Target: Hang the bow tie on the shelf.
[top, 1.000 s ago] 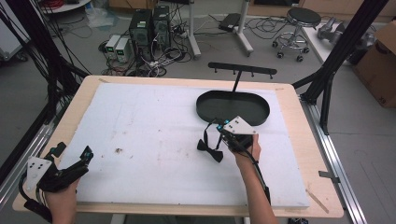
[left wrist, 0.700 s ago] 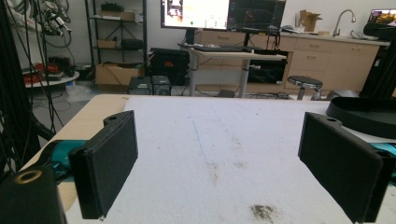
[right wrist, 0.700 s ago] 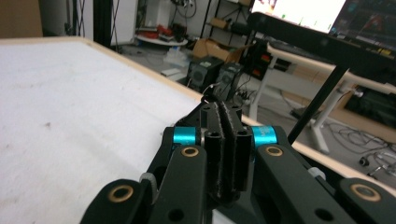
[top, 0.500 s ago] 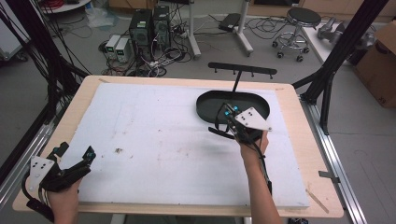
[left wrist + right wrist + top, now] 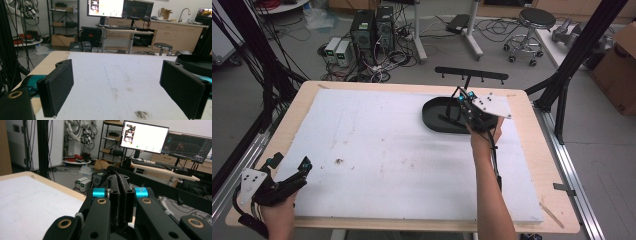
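A thin black strap-like object point(image 5: 121, 195) is clamped between closed jaws of the right gripper point(image 5: 463, 101) above the black oval tray point(image 5: 434, 116).
It is judged light and limp, best pinched mid-length; the left gripper point(image 5: 287, 172) is held wide open, empty.

Table point(image 5: 532, 165): mat point(image 5: 402, 160) on top | tray point(image 5: 437, 117): on mat, near far right corner | rack point(image 5: 471, 76): far edge, behind tray | right gripper point(image 5: 464, 102): above tray | left gripper point(image 5: 287, 172): near left corner | stool point(image 5: 536, 20): floor, beyond far right corner

Grey floor point(image 5: 272, 65); PC towers point(image 5: 372, 27), cables, round stool point(image 5: 537, 20). Two lit monitors point(image 5: 120, 8), wooden cabinets point(image 5: 172, 35) behind.
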